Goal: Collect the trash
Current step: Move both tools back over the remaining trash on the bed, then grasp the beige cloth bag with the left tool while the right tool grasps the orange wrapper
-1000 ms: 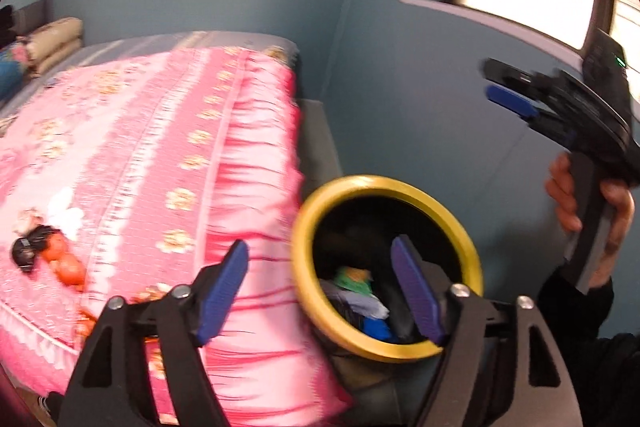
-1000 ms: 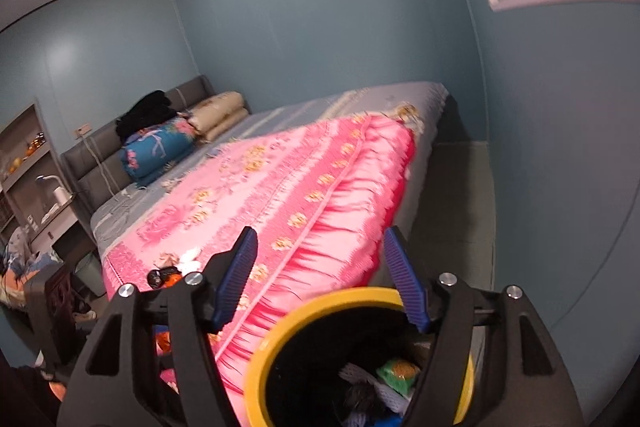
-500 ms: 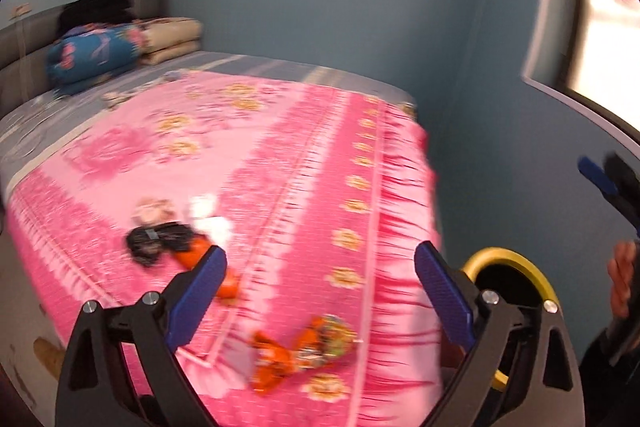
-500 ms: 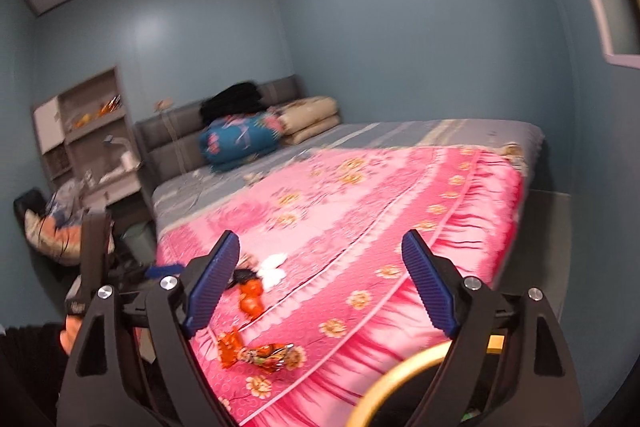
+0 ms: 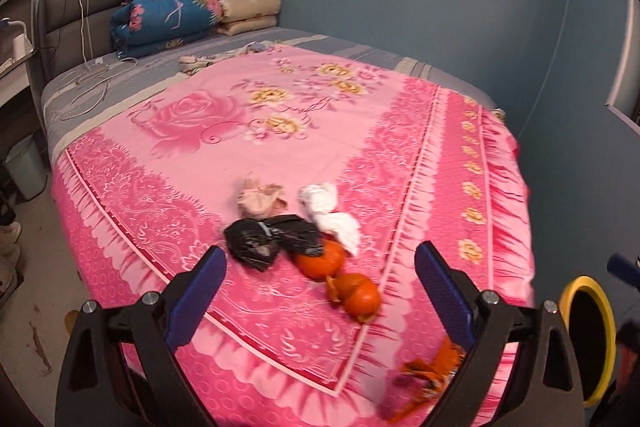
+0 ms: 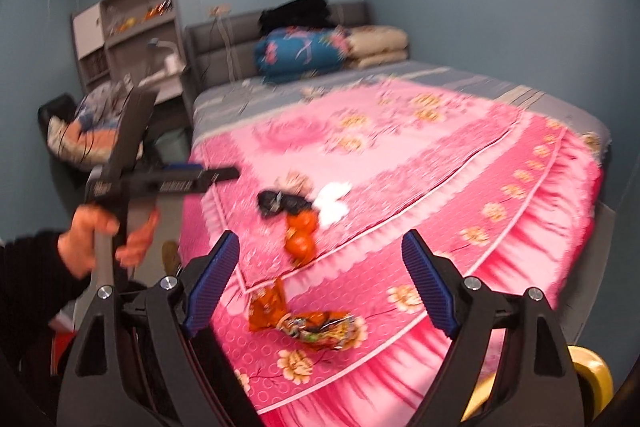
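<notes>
Your left tool point(image 5: 316, 279) is wide open with nothing between its blue pads. Your right tool point(image 6: 320, 275) is wide open too, and it holds nothing. Both point down at the pink blanket point(image 5: 280, 131) on the bed.

The trash lies in a little bunch on the blanket. Just past your left tool sit two orange peels point(image 5: 336, 273), touching each other. A black crumpled bag point(image 5: 272, 237) touches the farther peel. A white tissue point(image 5: 332, 213) lies right beside the bag, and a beige wad point(image 5: 260, 199) sits just behind it. An orange wrapper point(image 6: 304, 319) lies near the bed's edge, under your right tool. The yellow-rimmed bin point(image 5: 588, 339) stands on the floor beside the bed.
</notes>
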`<state>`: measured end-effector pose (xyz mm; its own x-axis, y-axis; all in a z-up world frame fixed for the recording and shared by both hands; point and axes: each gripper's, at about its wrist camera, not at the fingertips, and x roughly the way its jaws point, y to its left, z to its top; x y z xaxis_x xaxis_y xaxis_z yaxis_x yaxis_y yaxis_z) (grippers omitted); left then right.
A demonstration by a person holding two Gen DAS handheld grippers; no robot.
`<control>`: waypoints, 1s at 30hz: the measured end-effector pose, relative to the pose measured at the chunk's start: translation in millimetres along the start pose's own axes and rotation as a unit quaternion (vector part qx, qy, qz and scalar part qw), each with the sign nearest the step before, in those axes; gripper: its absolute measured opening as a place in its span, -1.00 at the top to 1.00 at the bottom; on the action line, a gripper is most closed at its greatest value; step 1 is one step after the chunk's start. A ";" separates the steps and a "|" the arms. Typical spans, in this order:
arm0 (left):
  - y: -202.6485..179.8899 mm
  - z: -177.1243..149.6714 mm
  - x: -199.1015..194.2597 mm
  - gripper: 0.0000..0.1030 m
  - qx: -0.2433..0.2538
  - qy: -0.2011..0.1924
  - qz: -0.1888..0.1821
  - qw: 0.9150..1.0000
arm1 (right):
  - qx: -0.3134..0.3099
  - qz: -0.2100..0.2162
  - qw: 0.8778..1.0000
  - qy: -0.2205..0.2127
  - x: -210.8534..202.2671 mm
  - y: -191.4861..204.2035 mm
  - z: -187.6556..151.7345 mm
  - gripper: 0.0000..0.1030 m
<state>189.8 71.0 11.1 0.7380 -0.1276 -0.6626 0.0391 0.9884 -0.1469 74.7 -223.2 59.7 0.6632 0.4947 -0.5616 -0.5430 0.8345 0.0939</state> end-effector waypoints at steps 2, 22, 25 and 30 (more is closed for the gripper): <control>9.6 4.7 13.6 -0.78 0.000 0.008 0.009 1.000 | -0.008 0.005 1.000 0.022 17.5 5.4 -8.0 -0.55; 68.0 39.4 167.2 -0.78 -0.053 0.087 0.053 0.993 | -0.073 0.008 0.989 0.128 137.3 47.4 -50.3 -0.56; 67.5 39.9 181.3 -0.77 -0.052 0.092 0.054 0.993 | -0.088 -0.011 0.988 0.128 148.0 50.8 -57.8 -0.56; 65.6 35.6 199.4 -0.61 -0.054 0.104 0.039 0.992 | -0.078 -0.021 0.985 0.150 166.1 44.0 -66.0 -0.56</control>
<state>363.4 113.3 -104.5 0.5801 -0.0758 -0.8110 -0.0941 0.9828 -0.1592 127.0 -120.3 -83.7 0.5178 0.3471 -0.7820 -0.6059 0.7941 -0.0487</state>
